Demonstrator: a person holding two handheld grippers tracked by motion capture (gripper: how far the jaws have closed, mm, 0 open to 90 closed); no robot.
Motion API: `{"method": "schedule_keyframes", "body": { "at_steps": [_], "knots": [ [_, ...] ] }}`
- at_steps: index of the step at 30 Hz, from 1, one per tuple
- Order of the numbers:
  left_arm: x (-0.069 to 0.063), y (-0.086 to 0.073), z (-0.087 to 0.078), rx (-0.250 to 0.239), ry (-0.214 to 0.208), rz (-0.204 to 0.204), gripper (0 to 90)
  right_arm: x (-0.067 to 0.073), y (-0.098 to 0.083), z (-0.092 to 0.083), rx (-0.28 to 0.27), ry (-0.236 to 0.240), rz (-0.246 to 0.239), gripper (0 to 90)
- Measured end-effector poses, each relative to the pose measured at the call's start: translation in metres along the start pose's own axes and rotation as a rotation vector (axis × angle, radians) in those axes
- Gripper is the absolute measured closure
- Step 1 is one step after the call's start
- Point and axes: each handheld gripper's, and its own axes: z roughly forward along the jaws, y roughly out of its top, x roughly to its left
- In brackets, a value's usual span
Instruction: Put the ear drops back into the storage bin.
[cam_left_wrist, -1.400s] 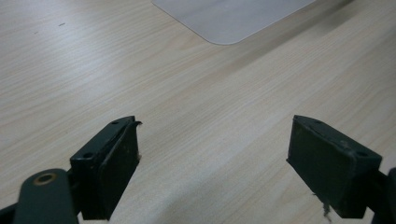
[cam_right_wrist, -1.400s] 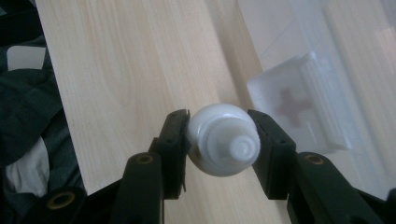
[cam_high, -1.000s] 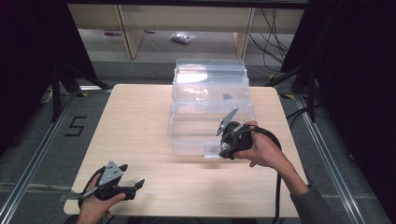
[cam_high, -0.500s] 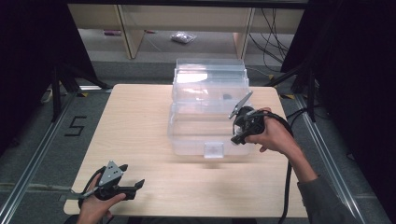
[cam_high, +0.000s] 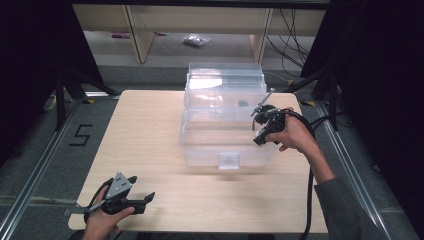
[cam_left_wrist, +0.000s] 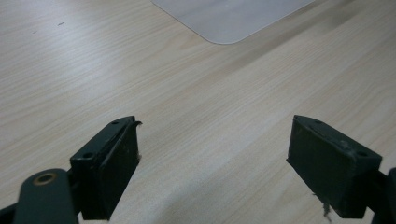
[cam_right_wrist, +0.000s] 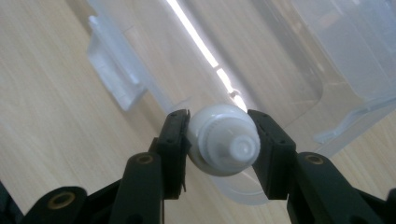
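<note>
Left claw (cam_high: 142, 197) sat low at the near edge of the table (cam_high: 150, 130), jaws spread wide, nothing between them but bare wood. A pale rounded sheet corner (cam_left_wrist: 229, 21) lay on the wood well ahead of it.

Right claw (cam_right_wrist: 219, 140) was farther out, held over the right side of the clear bin (cam_high: 225, 130). Its jaws pinched a small white cap (cam_right_wrist: 224, 140) between the pads. Just beyond the cap were the bin's rim and front latch (cam_right_wrist: 116, 74).
</note>
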Motion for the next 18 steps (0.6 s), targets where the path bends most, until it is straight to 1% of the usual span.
{"method": "schedule_keyframes", "body": {
  "at_steps": [2,3,4,5,8,10,13,14,15,16,17,18],
  "knots": [
    [0.0,0.0,0.0,-0.001,0.0,-0.001,15.9,-0.005,0.001,0.004,0.004,-0.009,0.004,60.3],
    [0.0,0.0,0.0,0.0,0.0,-0.001,15.9,-0.007,0.001,0.007,0.012,-0.004,0.016,60.3],
    [0.0,0.0,0.0,0.003,0.003,0.003,15.9,-0.009,0.001,0.009,0.015,-0.005,0.021,60.3],
    [0.002,0.0,-0.001,0.017,0.006,0.02,15.9,-0.012,0.002,0.012,0.019,-0.006,0.026,60.3],
    [0.002,0.0,0.0,0.009,0.001,0.014,15.9,-0.017,0.002,0.02,0.033,-0.001,0.042,60.3],
    [0.0,0.0,0.0,-0.004,0.0,-0.005,15.9,-0.02,0.001,0.025,0.036,-0.002,0.047,60.3],
    [0.001,0.0,0.0,0.004,0.004,0.006,15.9,-0.023,0.0,0.034,0.055,-0.001,0.063,60.3],
    [0.0,0.0,0.0,0.001,0.002,0.001,15.9,-0.024,0.0,0.035,0.059,-0.001,0.06,60.3],
    [0.0,0.0,0.0,-0.004,-0.001,-0.005,15.9,-0.027,0.0,0.038,0.059,-0.005,0.047,60.3],
    [0.0,0.0,0.0,-0.004,-0.001,-0.005,15.9,-0.027,-0.001,0.04,0.075,-0.016,0.064,60.2],
    [0.001,0.0,0.0,0.003,0.002,0.005,15.9,-0.028,-0.001,0.042,0.075,-0.014,0.057,60.2],
    [0.0,0.0,0.0,-0.001,-0.001,0.0,15.9,-0.028,-0.002,0.044,0.08,-0.01,0.063,60.2]
  ]
}}
